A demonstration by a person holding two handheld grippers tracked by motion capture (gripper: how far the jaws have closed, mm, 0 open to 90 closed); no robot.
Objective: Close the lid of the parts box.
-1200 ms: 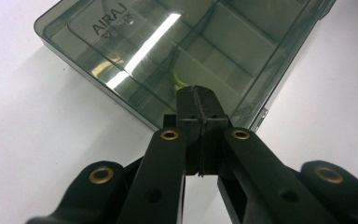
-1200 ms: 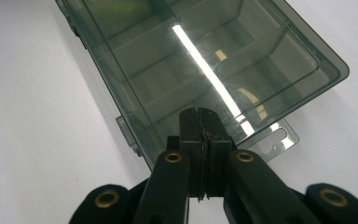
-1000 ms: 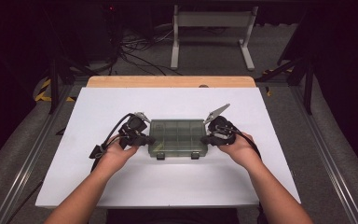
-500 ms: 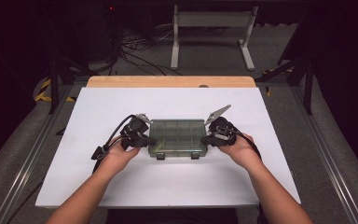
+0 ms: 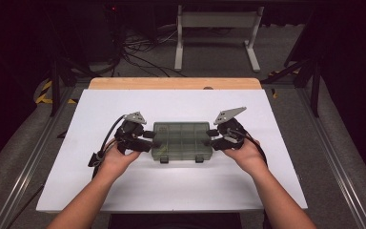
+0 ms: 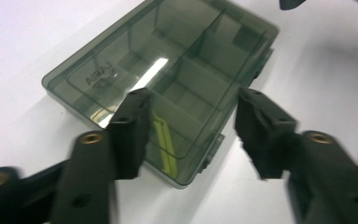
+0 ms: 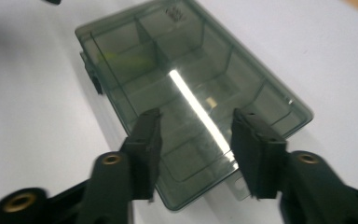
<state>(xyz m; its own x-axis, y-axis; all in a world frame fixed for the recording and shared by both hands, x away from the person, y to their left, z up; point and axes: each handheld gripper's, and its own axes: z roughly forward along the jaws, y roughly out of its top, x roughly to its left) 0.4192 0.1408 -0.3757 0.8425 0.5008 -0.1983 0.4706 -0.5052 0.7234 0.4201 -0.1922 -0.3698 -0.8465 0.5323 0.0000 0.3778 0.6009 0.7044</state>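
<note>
A smoky green see-through compartment box (image 5: pixel 182 140) lies flat with its lid down in the middle of the white table (image 5: pixel 171 102). My left gripper (image 5: pixel 151 141) is at its left end, my right gripper (image 5: pixel 212 138) at its right end. In the left gripper view the box (image 6: pixel 168 60) lies under the left gripper (image 6: pixel 193 100), whose jaws have just been opening, with nothing pinched. A yellow-green piece (image 6: pixel 164 135) shows inside. In the right gripper view the right gripper (image 7: pixel 198 116) hovers over the box (image 7: pixel 168 60), its jaws also just opened and apart.
A wooden strip (image 5: pixel 171 83) runs along the table's far edge. Behind it stands a grey metal frame (image 5: pixel 217 33) among cables on the dark floor. Two latches (image 5: pixel 164 160) stick out of the box's near side. Metal rails flank the table.
Both grippers' jaws have spread apart at the two ends of the box. The left hand has shifted slightly and lifted. The box lies where it was.
</note>
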